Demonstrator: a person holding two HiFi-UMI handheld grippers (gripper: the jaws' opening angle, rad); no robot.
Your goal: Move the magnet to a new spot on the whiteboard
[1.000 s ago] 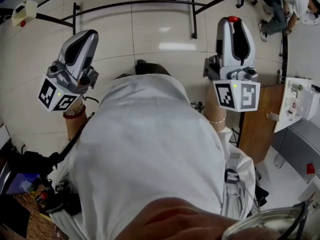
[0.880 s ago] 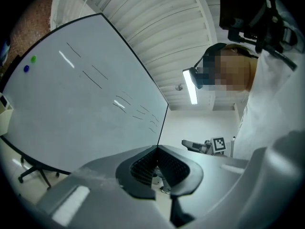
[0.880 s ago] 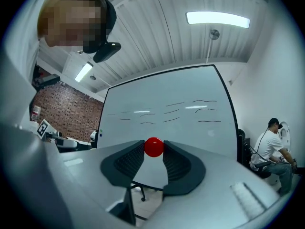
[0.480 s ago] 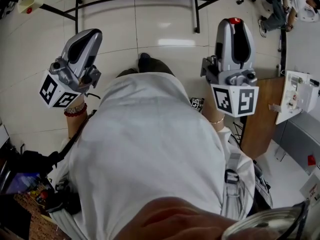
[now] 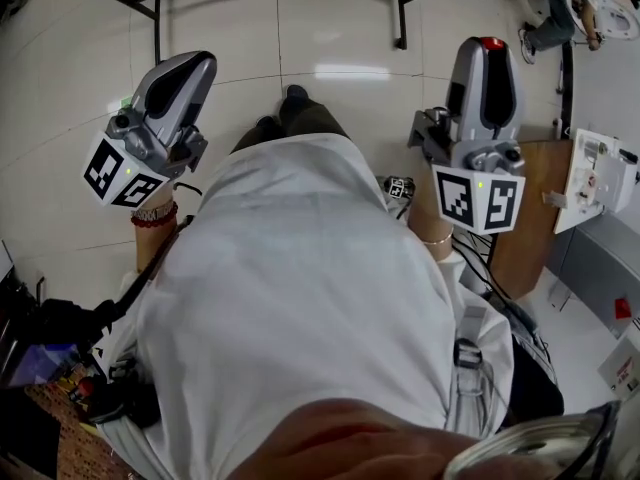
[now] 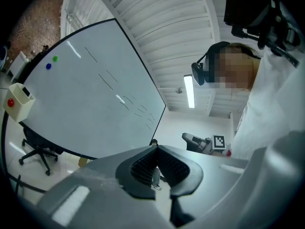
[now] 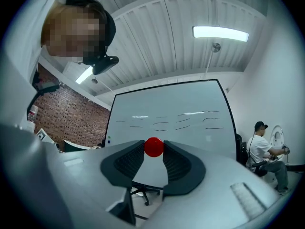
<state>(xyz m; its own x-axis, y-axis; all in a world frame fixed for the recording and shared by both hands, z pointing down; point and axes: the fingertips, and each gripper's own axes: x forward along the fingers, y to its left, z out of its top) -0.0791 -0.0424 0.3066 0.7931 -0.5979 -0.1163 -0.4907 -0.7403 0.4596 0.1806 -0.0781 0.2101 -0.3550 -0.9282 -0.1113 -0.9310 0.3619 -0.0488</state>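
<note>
whiteboard (image 7: pixel 167 109), the largest element, stands well apart from the person and fills the middle of both gripper views. its face is bare apart from faint pen strokes, which judged from here leaves ample free surface for a new spot. the person's white shirt (image 5: pixel 300 298) takes up most of the head view, with both arms raised in front of the body, probably a carrying posture between pick and placement. right gripper (image 5: pixel 489 60) points away from the body toward the board, its marker cube (image 5: pixel 477 198) nearest the wrist. its jaws are clenched on the red magnet (image 7: pixel 154 147), which sits pinched at the very tips of the ribbed pads. the tip hold leaves the rest of the magnet clear of the pads, presumably so it can meet the board first. the magnet is thus in the air, off the board and not yet placed. left gripper (image 6: pixel 156 150) is held off to the side, jaws pressed together with nothing between them, apparently idle. two small magnets, green (image 6: pixel 55 58) and blue (image 6: pixel 48 66), sit near one corner of the board, so the new spot is best kept away from them.
</note>
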